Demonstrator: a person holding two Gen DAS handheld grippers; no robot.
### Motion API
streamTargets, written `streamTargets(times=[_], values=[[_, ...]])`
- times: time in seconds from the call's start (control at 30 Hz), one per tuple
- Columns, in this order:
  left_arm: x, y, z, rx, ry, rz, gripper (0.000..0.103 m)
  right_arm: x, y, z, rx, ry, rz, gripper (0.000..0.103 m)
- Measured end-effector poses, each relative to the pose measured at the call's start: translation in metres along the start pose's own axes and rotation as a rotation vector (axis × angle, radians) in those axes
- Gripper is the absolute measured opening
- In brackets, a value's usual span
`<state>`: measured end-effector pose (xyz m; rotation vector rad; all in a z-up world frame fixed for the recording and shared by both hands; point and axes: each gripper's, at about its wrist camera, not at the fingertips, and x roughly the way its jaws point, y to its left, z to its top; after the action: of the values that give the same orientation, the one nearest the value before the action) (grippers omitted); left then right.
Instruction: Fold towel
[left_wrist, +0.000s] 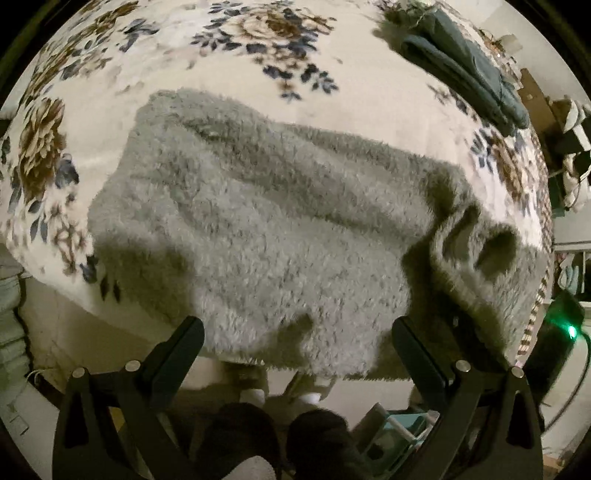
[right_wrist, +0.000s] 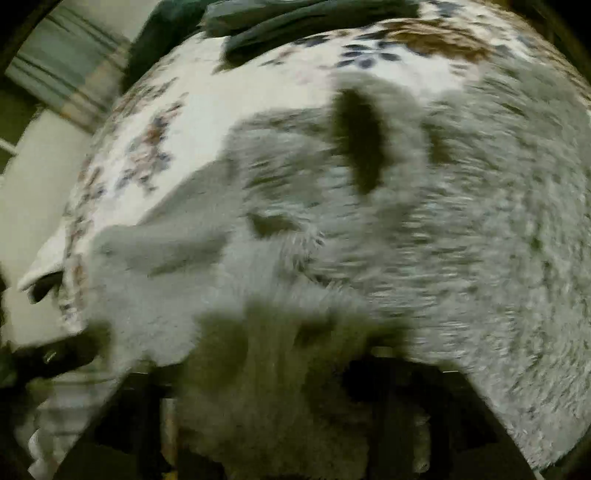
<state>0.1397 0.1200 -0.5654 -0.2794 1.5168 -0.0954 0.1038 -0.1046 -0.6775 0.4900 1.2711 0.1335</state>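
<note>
The grey fluffy towel (left_wrist: 258, 229) is spread across a bed covered by a floral blanket (left_wrist: 110, 55), directly ahead of the left tool (left_wrist: 297, 339), with its near edge draped over the bed's side just beyond the tool's 2 fingers (left_wrist: 184, 347). The left tool is seen released: its jaws stand wide apart with nothing between them, and the towel's hem hangs in the gap ahead without being touched. To the right of this tool, 1 corner of the towel is rucked into raised loops and folds, probably because cloth was gathered there rather than laid flat. Below the tool, the person's dark slippers (left_wrist: 236, 439) are seen on the floor, so the bed is faced from its long side. In the right wrist view, which is badly blurred, the towel (right_wrist: 406, 258) fills most of the field, and a hanging flap of it lies close in front of the right tool (right_wrist: 291, 424), between dark shapes taken to be its fingers. Whether those pads press on the flap cannot be told from the blur, so the right tool's state is left undecided. A folded dark green cloth (left_wrist: 465, 66) lies at the far right of the bed, well apart from the towel. The fold is judged to be barely begun, since most of the towel lies in 1 layer.
</note>
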Motion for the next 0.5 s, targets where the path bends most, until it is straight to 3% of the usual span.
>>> streamTargets(times=[0.07,0.23,0.27,0.4,0.47,0.5], values=[[-0.004,-0.013,0.008,0.014,-0.027,-0.015,0.103,-0.017,-0.005,0.0,0.01,0.007,0.066,0.091],[-0.013,-0.063,0.025,0.084,-0.071,-0.089,0.103,-0.088,-0.04,-0.001,0.125,-0.024,0.161,0.091],[-0.014,-0.077,0.027,0.111,-0.077,-0.101,0.103,-0.098,-0.038,-0.001,0.148,-0.034,0.153,0.091],[-0.003,-0.131,0.028,0.208,-0.089,-0.118,0.103,-0.129,-0.091,0.005,0.267,-0.085,0.03,0.091],[0.02,-0.161,0.024,0.297,-0.075,-0.077,0.103,-0.135,-0.115,0.004,0.329,-0.097,-0.014,0.091],[0.034,-0.173,0.021,0.337,-0.062,-0.051,0.097,-0.138,-0.128,0.004,0.364,-0.107,-0.019,0.091]])
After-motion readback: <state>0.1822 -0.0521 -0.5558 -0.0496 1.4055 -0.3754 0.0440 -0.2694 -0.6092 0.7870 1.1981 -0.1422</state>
